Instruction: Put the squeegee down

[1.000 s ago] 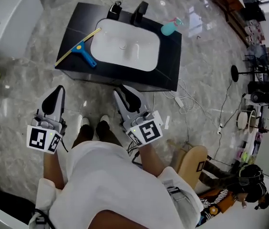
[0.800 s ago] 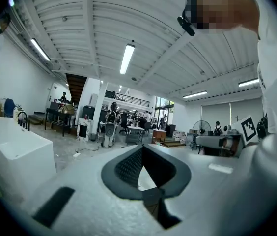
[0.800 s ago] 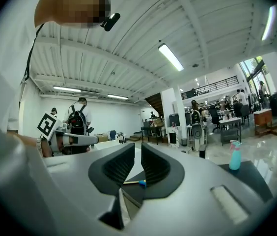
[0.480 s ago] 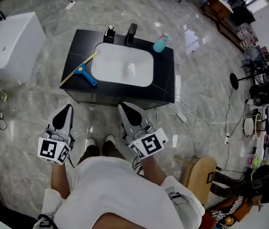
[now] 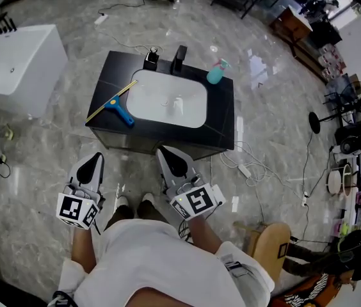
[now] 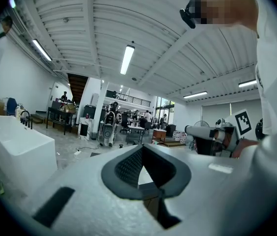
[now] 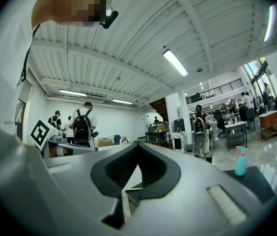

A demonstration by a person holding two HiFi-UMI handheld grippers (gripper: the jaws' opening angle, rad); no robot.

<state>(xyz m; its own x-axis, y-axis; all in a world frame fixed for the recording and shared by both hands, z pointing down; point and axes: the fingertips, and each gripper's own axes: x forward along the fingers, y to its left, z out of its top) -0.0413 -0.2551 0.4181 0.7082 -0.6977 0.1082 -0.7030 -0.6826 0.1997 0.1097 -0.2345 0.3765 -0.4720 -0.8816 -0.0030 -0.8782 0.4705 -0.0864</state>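
The squeegee [image 5: 116, 109], blue handle and yellow blade, lies flat on the black counter [image 5: 224, 117], left of the white basin [image 5: 168, 104]. No gripper touches it. In the head view my left gripper [image 5: 93, 160] and right gripper [image 5: 168, 155] hang over the floor in front of the counter, well short of it. Both point toward the counter. Each gripper's own view shows its jaws closed tip to tip with nothing between them: left gripper [image 6: 141, 150], right gripper [image 7: 137, 150].
A teal spray bottle [image 5: 214, 73] [image 7: 240, 162], a black faucet [image 5: 180, 56] and a soap dispenser [image 5: 152, 59] stand along the counter's far edge. A white tub [image 5: 14, 69] sits to the left. Cables and a power strip [image 5: 244, 169] lie on the floor right; a wooden stool [image 5: 267, 235] stands near my right side.
Both grippers have drawn back from the counter, which now sits farther from them in the head view. The squeegee has stayed where it lay.
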